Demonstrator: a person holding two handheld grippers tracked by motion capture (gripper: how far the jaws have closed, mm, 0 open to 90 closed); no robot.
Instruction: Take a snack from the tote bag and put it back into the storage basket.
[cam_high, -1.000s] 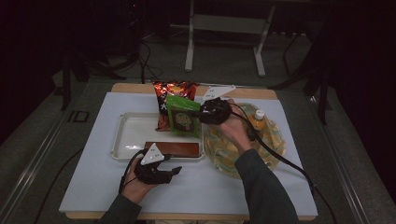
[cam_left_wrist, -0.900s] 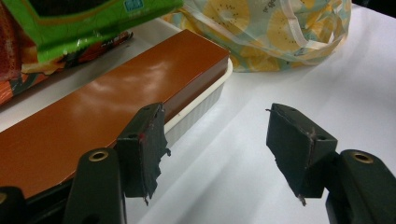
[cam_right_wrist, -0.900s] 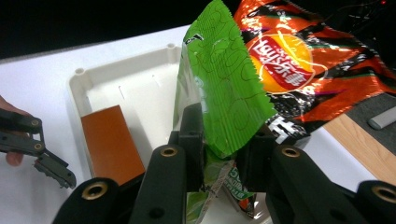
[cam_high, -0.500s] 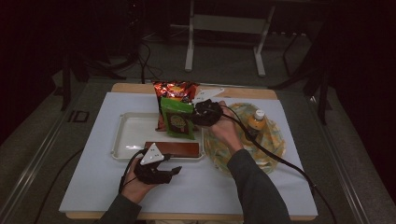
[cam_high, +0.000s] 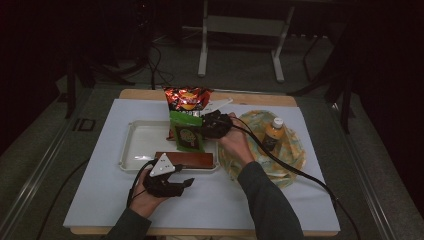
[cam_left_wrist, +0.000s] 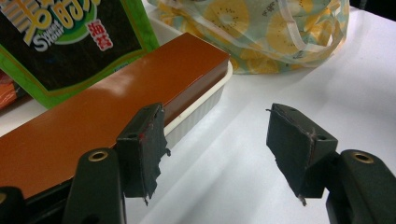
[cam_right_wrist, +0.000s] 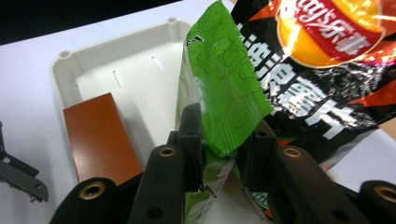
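My right gripper (cam_high: 209, 126) is shut on the top edge of a green snack packet (cam_high: 187, 133), which hangs over the right end of the white tray (cam_high: 141, 144). The right gripper view has the packet (cam_right_wrist: 219, 93) pinched between the black jaws (cam_right_wrist: 224, 135). A brown flat box (cam_high: 185, 160) lies along the tray's near edge. My left gripper (cam_high: 170, 184) rests on the table just in front of that box, open and holding nothing. In the left gripper view (cam_left_wrist: 217, 140) the box (cam_left_wrist: 116, 102) sits just left of the spread jaws.
A red chip bag (cam_high: 189, 99) stands behind the tray, close behind the green packet (cam_right_wrist: 327, 60). A yellow-patterned bag (cam_high: 260, 150) with an orange-capped bottle (cam_high: 273, 132) lies to the right. The right gripper's cable trails across that bag to the table's right edge.
My right gripper has carried the green packet slightly left and toward me, lower over the tray. The left gripper has stayed put, still open.
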